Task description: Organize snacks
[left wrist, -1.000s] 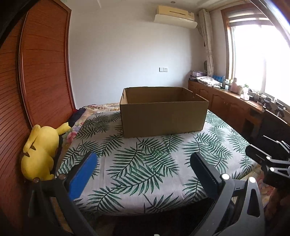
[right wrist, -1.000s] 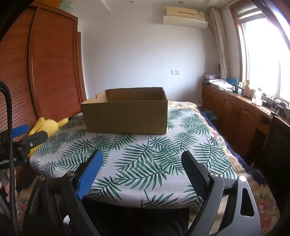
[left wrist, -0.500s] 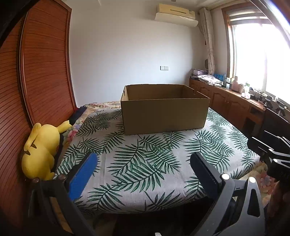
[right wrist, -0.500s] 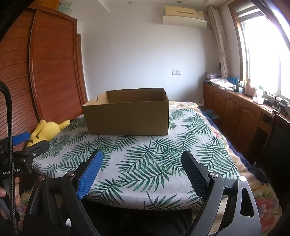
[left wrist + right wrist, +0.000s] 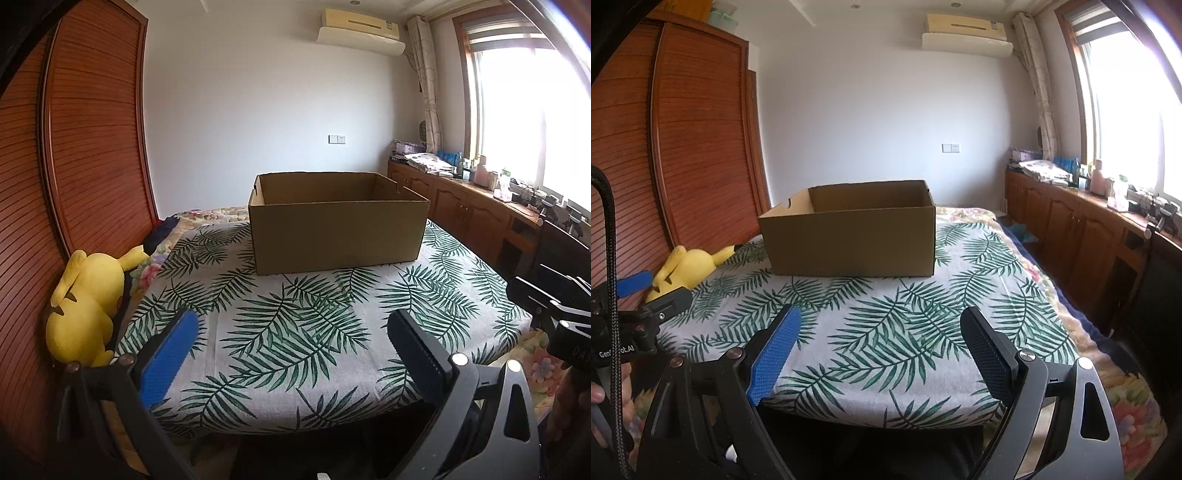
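An open brown cardboard box (image 5: 336, 225) stands on a table covered with a palm-leaf cloth (image 5: 295, 332); it also shows in the right wrist view (image 5: 849, 236). Its inside bottom is hidden by the front wall. No snacks are in view. My left gripper (image 5: 291, 325) is open and empty, held over the near edge of the table. My right gripper (image 5: 881, 321) is open and empty, also near the front edge. Each gripper shows at the edge of the other's view: the right one (image 5: 546, 306) and the left one (image 5: 653, 291).
A yellow plush toy (image 5: 88, 302) lies at the table's left side against a wooden slatted wardrobe (image 5: 74, 166). Wooden cabinets (image 5: 1071, 229) with clutter on top run along the right wall under the window.
Both views have tilted slightly, so the box sits a little higher and nearer in the frame. The grippers stay open and empty.
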The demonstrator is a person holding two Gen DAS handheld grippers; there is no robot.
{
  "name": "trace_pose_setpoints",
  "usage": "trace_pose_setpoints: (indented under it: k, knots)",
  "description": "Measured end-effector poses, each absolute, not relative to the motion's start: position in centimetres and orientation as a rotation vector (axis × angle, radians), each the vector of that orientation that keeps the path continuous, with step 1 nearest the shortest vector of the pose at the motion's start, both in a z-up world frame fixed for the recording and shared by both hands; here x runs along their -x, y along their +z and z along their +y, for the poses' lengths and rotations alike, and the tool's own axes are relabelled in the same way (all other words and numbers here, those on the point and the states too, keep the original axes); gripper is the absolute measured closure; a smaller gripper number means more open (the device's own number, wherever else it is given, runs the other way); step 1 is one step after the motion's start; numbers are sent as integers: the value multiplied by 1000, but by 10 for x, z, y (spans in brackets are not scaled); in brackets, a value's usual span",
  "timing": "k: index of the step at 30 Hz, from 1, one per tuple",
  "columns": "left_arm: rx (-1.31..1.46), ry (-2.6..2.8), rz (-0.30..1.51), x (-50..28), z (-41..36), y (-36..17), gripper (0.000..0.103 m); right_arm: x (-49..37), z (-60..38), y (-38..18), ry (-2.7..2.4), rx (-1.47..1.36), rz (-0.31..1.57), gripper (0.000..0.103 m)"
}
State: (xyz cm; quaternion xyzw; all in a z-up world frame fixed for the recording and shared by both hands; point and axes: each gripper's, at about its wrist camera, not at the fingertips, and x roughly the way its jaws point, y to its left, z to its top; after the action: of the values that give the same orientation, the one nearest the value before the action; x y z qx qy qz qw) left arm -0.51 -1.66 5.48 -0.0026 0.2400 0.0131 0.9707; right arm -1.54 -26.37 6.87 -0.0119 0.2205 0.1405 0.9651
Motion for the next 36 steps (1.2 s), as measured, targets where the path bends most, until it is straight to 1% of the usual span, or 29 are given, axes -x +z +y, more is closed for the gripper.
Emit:
trace_pose_setpoints:
  k: [36]
  knots:
    - [2, 21, 497, 4, -19, 49, 0, 15, -265, 68, 282, 19, 445, 13]
